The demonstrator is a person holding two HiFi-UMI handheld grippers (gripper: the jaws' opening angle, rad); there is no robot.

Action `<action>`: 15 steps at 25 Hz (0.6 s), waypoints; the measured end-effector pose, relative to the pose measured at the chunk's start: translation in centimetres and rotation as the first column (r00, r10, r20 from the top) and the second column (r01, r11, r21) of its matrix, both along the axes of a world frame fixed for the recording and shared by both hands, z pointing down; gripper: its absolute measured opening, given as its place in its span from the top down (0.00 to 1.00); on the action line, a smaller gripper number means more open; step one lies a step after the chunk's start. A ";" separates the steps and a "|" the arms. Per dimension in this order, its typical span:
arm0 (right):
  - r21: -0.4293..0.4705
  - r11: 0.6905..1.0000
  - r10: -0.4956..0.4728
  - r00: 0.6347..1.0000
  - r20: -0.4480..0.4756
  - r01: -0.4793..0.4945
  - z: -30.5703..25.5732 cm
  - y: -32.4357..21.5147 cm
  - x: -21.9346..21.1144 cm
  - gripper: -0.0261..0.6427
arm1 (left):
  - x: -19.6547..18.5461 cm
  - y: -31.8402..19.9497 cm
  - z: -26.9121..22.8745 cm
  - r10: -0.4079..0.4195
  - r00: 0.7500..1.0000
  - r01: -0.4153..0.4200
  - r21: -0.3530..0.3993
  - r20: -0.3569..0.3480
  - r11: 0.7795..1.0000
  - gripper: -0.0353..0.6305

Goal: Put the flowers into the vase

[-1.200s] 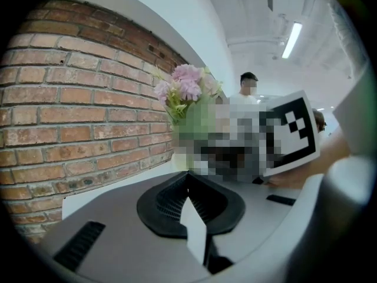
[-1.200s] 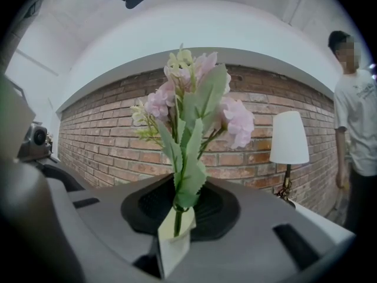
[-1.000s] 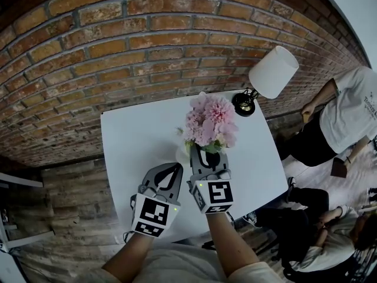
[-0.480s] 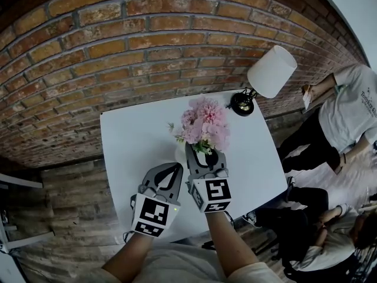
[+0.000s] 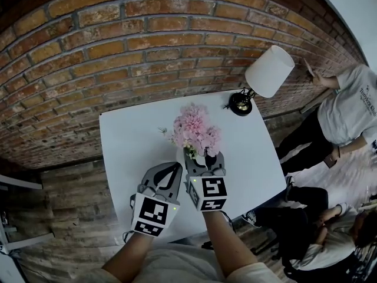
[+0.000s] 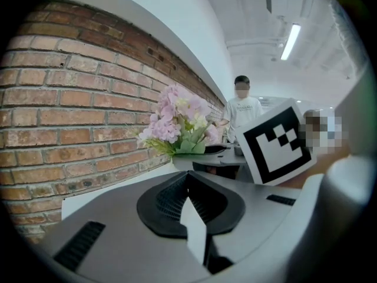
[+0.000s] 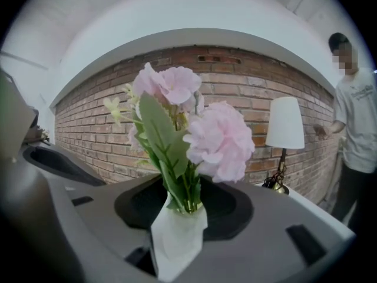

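At the lower centre of the head view, the left hand-held gripper [image 5: 174, 167] is seen with its jaws brought together on nothing. Just to its right, the right hand-held gripper [image 5: 205, 157] is held with its jaws parted. They have just been opening, and the green stems [image 7: 185, 187] stand between them without being pinched.

The stems are seen to run down into a white shape, taken to be the vase [image 7: 175, 234]. The flowers [image 5: 194, 131] are therefore judged to be set in it, near the middle of the white table [image 5: 129, 140].

The bunch is judged light and soft, and its pink heads easily crushed. It is best taken low on the stiffer stems, and the narrow vase could be tipped if brushed.

Farther off, a lamp [image 5: 268, 72] is seen at the upper right. The brick wall [image 5: 118, 52] fills the top of the frame.
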State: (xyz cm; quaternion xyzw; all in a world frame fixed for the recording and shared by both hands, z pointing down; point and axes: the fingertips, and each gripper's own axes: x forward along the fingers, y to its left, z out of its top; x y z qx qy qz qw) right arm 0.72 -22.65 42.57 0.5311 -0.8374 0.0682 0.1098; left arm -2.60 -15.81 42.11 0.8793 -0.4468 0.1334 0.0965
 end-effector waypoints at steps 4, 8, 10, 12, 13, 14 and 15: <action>-0.004 1.000 0.021 1.000 0.008 -0.021 0.0 0.2 0.3 0.71 | 0.1 0.2 -0.1 0.002 1.000 -0.002 0.001 -0.001 1.000 0.94; -0.014 1.000 0.023 1.000 0.002 -0.023 0.0 0.6 0.2 0.68 | -0.1 0.3 -0.3 0.001 1.000 -0.001 0.002 -0.006 1.000 0.94; -0.008 1.000 0.028 1.000 0.002 -0.028 -0.1 0.6 0.2 0.68 | -0.1 0.4 -0.4 0.002 1.000 -0.002 0.004 -0.007 1.000 0.94; -0.007 1.000 0.024 1.000 -0.005 -0.024 -0.1 0.8 0.2 0.67 | 0.0 0.4 -0.4 0.002 1.000 -0.002 0.006 -0.007 1.000 0.94; -0.012 1.000 0.019 1.000 -0.011 -0.019 0.0 0.9 0.1 0.65 | 0.0 0.5 -0.4 0.002 1.000 -0.002 0.007 -0.007 1.000 0.94; -0.016 1.000 0.013 1.000 -0.016 -0.014 0.1 1.0 0.1 0.64 | 0.0 0.5 -0.4 0.003 1.000 -0.003 0.007 -0.008 1.000 0.94; -0.020 1.000 0.010 1.000 -0.020 -0.010 0.2 1.1 0.0 0.63 | 0.0 0.5 -0.4 0.003 1.000 -0.003 0.008 -0.008 1.000 0.94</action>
